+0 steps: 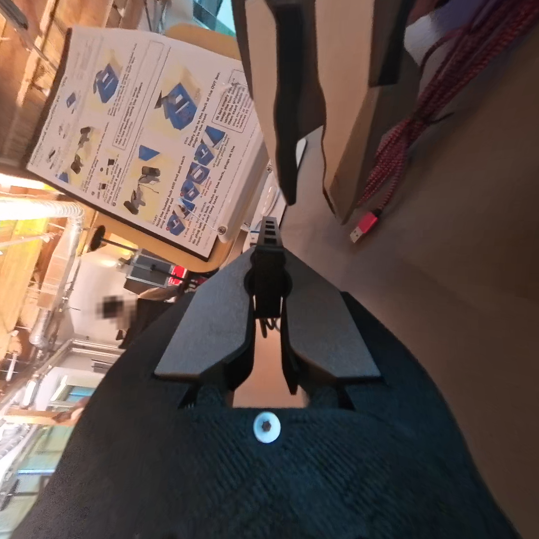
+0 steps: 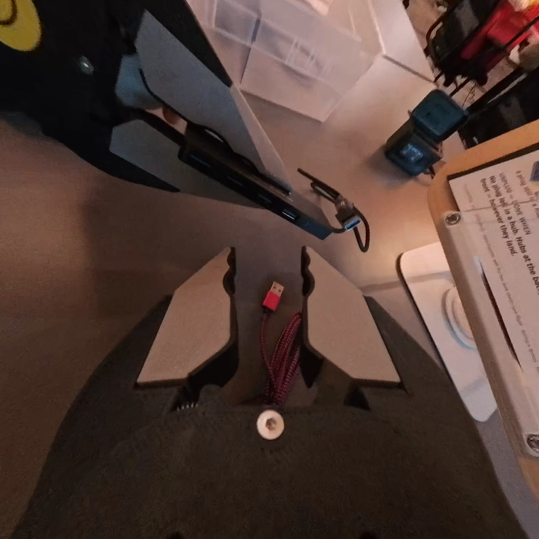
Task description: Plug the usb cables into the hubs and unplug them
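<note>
My left gripper (image 1: 267, 262) is shut on a black USB hub (image 1: 269, 233), which sticks out ahead of the fingers. The right wrist view shows the hub (image 2: 248, 186) at upper left with several empty ports, and its own short black cable and plug (image 2: 350, 224) hanging at its end. My right gripper (image 2: 268, 256) is open and empty. A red USB plug (image 2: 274, 294) on a red braided cable (image 2: 283, 350) lies on the table between its fingers, untouched. The plug (image 1: 364, 227) also shows in the left wrist view, beside the right gripper (image 1: 316, 210).
An instruction sheet on a wooden board (image 1: 140, 131) stands near the hub; it also shows at the right (image 2: 495, 233). A white base with a round disc (image 2: 437, 306) lies below it. A dark blue device (image 2: 423, 131) and clear plastic boxes (image 2: 291, 58) sit farther off. Both grippers' tips are close together, under 4 cm apart. Left tips and right tips are each some 35 cm from the dark blue device (image 2: 423, 131).
</note>
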A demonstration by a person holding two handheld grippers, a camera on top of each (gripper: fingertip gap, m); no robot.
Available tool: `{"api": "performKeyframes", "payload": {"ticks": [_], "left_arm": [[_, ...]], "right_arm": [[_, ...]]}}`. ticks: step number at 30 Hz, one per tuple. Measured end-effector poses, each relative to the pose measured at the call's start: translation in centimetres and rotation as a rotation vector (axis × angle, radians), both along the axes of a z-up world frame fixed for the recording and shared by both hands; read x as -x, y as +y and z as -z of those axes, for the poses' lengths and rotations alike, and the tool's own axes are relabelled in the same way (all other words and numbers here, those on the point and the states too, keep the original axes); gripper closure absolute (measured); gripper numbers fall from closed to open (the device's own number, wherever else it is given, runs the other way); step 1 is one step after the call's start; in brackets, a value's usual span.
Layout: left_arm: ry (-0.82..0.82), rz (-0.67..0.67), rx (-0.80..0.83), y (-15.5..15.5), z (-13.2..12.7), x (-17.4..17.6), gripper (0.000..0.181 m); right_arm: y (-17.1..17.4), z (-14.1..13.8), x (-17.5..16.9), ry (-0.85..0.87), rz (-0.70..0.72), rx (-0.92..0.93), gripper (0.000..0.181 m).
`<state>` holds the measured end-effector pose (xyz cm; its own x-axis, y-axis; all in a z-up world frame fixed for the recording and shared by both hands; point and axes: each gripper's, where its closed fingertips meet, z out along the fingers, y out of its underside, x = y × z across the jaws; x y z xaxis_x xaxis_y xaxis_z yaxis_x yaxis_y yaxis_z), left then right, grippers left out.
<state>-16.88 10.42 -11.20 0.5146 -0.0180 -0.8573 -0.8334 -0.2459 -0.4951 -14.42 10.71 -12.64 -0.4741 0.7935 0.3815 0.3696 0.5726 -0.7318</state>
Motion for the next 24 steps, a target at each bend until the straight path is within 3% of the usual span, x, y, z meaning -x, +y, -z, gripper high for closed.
{"api": "performKeyframes", "payload": {"ticks": [1,6,13,16,20,24], "left_arm": [[-0.027,0.004,-0.001,-0.1,-0.1,0.0,0.172],[-0.104,0.042,-0.020,-0.5,-0.8,-0.5,0.172],[-0.214,0.111,-0.046,-0.8,-1.7,-1.0,0.172],[-0.188,0.109,-0.016,-0.5,-1.0,-1.0,0.172],[-0.148,0.061,0.022,-0.3,0.1,-0.1,0.172],[-0.186,0.089,0.053,-0.3,0.8,0.0,0.173]], "right_arm": [[-0.3,-0.4,0.1,0.022,-0.007,0.012,0.135],[-1.5,-0.7,0.6,0.086,-0.032,-0.014,0.118],[-2.1,-0.8,0.7,0.121,-0.042,-0.017,0.114],[-0.8,-0.7,0.8,0.099,-0.005,0.010,0.130],[2.1,-0.1,0.2,-0.054,0.092,0.266,0.135],[1.3,1.7,-1.5,-0.301,0.021,0.559,0.122]]}}
